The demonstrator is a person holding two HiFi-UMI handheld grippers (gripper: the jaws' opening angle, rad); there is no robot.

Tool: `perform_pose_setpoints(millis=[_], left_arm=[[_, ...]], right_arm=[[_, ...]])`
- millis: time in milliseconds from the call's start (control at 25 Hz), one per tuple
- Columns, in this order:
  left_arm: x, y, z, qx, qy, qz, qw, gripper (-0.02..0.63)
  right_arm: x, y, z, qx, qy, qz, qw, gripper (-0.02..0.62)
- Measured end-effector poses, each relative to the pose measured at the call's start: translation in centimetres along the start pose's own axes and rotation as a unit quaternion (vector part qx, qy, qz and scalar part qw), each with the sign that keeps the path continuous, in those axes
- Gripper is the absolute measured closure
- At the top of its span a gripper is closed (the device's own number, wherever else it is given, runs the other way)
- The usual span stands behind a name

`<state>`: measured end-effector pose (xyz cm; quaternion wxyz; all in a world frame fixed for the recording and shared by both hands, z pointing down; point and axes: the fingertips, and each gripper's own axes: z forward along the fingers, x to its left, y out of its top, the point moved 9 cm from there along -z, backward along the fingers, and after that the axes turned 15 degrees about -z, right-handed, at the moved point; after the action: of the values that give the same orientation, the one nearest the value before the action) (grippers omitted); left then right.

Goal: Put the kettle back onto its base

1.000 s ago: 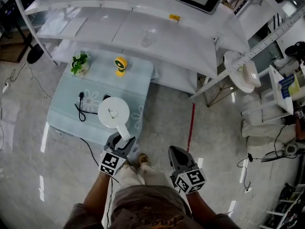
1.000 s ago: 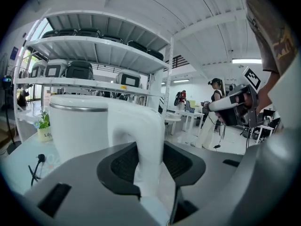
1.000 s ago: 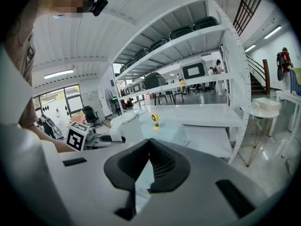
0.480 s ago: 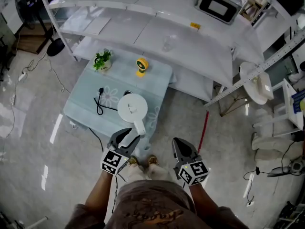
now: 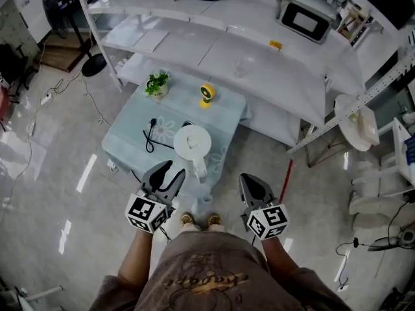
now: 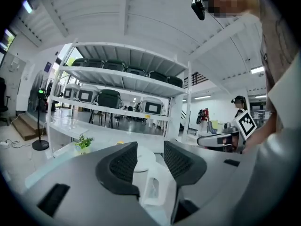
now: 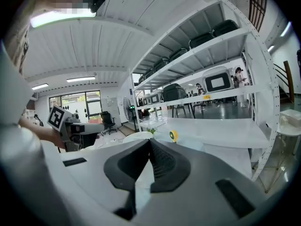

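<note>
The kettle [image 5: 191, 141] stands upright on the low worktop [image 5: 130, 135], lid up. Its handle [image 5: 200, 168] points back at me, so its long axis, handle to body, runs straight away from where I stand. I cannot make out the base beneath it. A black cord [image 5: 150, 138] lies on the cloth to its left.

My left claw [image 5: 172, 170] hangs short of the kettle and just left of the handle, apart from it. Its jaws have just been opening and stand wide apart, and the pads press on nothing. My right claw [image 5: 247, 179] is off to the right and well clear of the kettle. Its jaws are closed together, with nothing in them.

The head view shows that gap between my left claw and the handle. The left gripper view hides the gap: there the white body and handle fill the space between the two pads, dead ahead. That view also catches my right claw with its marker cube off to the right. The right gripper view shows its pads meeting. Only the head view lays out the whole worktop, with a potted plant [image 5: 157, 84] and a small yellow gadget [image 5: 207, 93] at the far edge.
</note>
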<state>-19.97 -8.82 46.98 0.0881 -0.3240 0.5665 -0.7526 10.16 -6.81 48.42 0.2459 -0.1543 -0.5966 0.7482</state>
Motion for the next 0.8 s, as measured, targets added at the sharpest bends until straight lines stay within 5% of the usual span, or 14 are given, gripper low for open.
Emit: perform_pose_setpoints(millis=[440,800], left_arm=[[-0.7,1.3,-4.7,-0.052,0.082,-0.04,0.9945,0.431],[0.1,0.1,-5.9,-0.068,0.126,-0.014,0.9897,0.562]], right_arm=[[-0.6,2.5,-0.7,-0.028,-0.009,-0.025,0.999,0.6],[0.0,1.9,0.3,-0.032,-0.004,-0.029,0.999,0.6]])
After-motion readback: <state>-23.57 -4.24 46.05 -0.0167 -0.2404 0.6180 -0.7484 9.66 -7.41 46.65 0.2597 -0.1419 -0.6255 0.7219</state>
